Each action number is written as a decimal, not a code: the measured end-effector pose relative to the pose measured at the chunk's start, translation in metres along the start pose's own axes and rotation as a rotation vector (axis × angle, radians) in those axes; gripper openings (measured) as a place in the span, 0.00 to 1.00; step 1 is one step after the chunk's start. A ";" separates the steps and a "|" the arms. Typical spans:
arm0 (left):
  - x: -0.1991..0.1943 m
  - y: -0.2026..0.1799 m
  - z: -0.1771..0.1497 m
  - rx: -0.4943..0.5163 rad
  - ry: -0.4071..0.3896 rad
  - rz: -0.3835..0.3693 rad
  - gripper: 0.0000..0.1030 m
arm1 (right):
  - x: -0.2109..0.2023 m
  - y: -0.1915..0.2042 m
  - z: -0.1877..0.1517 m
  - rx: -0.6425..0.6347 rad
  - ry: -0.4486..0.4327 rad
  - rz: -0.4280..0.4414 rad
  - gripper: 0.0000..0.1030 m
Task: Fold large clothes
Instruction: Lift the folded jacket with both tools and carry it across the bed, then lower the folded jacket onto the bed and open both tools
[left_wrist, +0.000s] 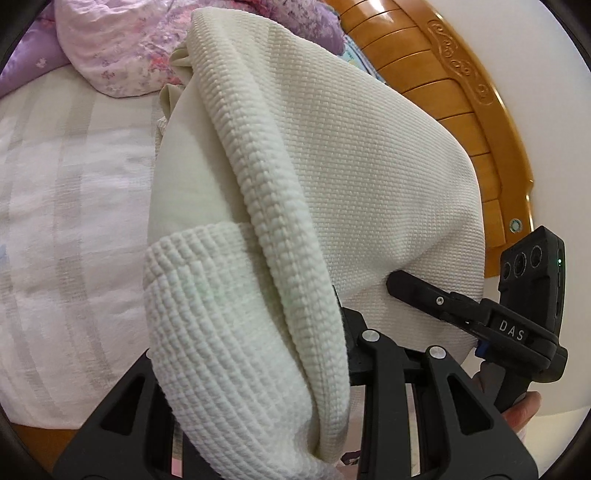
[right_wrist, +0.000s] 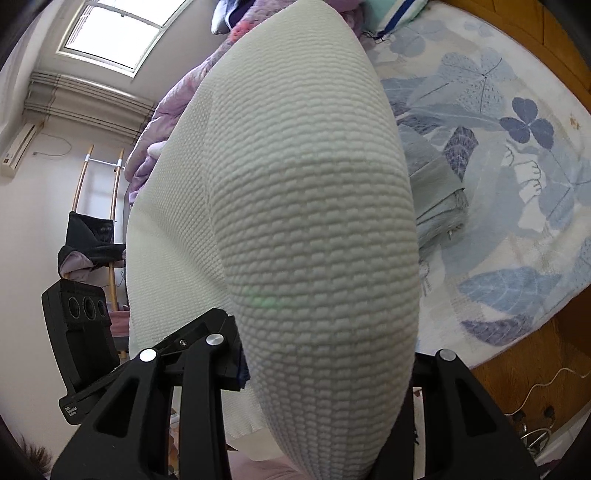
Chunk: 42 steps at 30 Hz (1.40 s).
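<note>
1. Two grippers, left gripper and right gripper, each clamp the cream waffle-knit garment.
2. Garment hangs above the bed, its long axis running away from both grippers; neither is nearer.

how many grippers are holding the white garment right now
2. The left gripper grips the white knit garment at its lower edge, fingers buried in the folds. The right gripper pinches the same cloth beside it, toward the wooden headboard.
</note>
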<state>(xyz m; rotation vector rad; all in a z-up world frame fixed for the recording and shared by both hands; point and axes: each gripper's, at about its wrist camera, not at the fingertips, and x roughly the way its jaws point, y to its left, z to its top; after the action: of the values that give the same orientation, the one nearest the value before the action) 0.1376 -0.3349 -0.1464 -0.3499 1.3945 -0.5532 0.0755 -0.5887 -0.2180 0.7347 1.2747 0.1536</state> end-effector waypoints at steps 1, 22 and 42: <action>0.009 -0.004 0.005 -0.009 0.003 0.009 0.29 | 0.002 -0.007 0.009 0.000 0.012 0.002 0.35; 0.202 0.015 0.099 -0.294 0.041 0.295 0.32 | 0.124 -0.097 0.177 -0.089 0.298 0.035 0.37; 0.281 0.063 0.082 -0.304 0.130 0.441 0.45 | 0.174 -0.156 0.160 0.022 0.362 -0.108 0.71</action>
<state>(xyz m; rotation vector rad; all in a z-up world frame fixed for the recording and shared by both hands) 0.2513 -0.4465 -0.3997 -0.2391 1.6257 0.0006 0.2306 -0.6886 -0.4333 0.6729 1.6596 0.1906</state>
